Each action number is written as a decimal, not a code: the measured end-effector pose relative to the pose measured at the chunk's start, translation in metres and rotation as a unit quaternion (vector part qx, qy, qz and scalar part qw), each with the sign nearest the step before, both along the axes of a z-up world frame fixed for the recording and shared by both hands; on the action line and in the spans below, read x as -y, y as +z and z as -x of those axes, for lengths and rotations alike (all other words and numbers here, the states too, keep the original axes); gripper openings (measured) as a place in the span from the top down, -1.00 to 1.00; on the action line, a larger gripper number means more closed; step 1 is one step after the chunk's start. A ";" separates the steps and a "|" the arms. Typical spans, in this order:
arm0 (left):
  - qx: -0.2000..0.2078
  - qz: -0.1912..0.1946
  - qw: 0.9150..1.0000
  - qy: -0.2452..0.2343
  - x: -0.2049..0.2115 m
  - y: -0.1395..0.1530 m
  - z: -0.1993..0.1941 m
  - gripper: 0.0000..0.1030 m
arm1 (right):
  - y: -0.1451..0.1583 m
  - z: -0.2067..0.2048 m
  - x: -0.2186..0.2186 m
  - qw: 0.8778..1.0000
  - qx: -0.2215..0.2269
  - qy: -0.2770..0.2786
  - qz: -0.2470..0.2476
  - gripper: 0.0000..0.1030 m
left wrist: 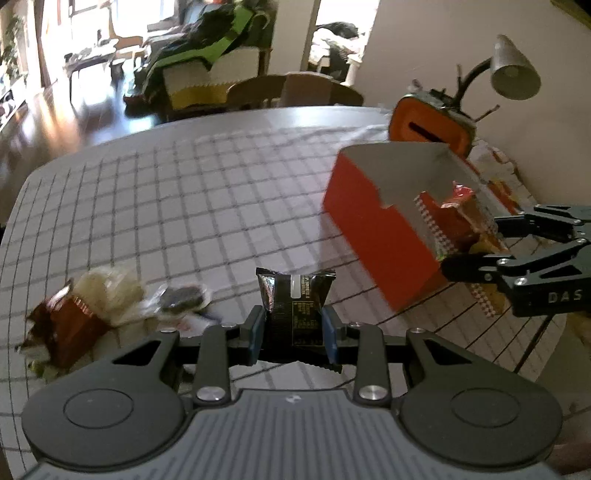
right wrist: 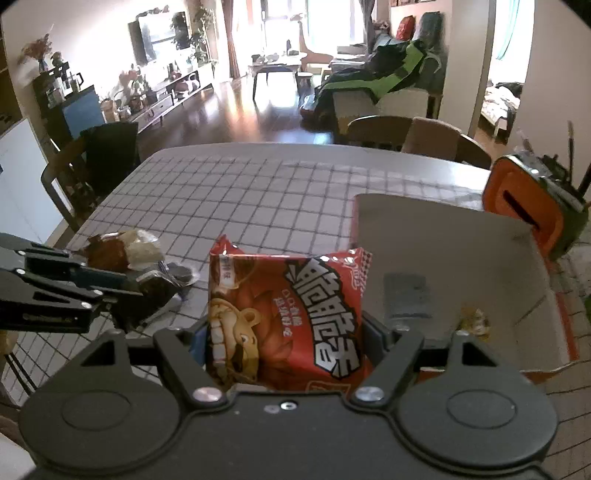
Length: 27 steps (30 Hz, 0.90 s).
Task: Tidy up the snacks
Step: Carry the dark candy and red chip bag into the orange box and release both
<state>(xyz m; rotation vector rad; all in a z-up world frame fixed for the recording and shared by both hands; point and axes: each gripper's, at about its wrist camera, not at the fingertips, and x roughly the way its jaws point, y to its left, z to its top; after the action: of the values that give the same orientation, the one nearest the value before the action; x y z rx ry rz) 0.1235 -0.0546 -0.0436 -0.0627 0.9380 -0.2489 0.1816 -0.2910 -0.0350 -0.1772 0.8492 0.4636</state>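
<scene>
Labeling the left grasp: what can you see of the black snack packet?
The black snack packet is a small glossy foil pillow pack with crimped ends, a white stripe near its top and fine pale print. It stands upright, clamped at its sides between the blue pads of the left gripper, lifted clear of the checked tablecloth; nothing else touches it.

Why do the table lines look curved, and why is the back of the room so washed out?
Left wrist view: the wide lens bows the table's grid; the snack pile and red box are smeared, while the black packet stays sharp. Right wrist view: window light whites out the far room and glares off the floor; the red packet is crisp.
</scene>
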 end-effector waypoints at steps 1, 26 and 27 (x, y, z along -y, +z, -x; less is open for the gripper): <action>0.004 -0.002 1.000 -0.003 0.006 0.003 -0.003 0.38 | 0.001 -0.002 0.005 1.000 0.002 -0.002 0.001 -0.48; 0.016 -0.044 0.998 -0.051 0.173 0.004 -0.103 0.38 | -0.030 -0.084 0.136 0.996 -0.013 -0.072 0.044 -0.48; 0.012 -0.046 0.998 -0.052 0.178 0.000 -0.107 0.38 | -0.034 -0.088 0.137 0.996 -0.018 -0.071 0.046 -0.48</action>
<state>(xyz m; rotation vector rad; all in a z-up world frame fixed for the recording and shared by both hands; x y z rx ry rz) 0.2302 -0.2325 -0.0431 0.0737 0.9292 -0.3017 0.2694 -0.4277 -0.0693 -0.1927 0.9126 0.2962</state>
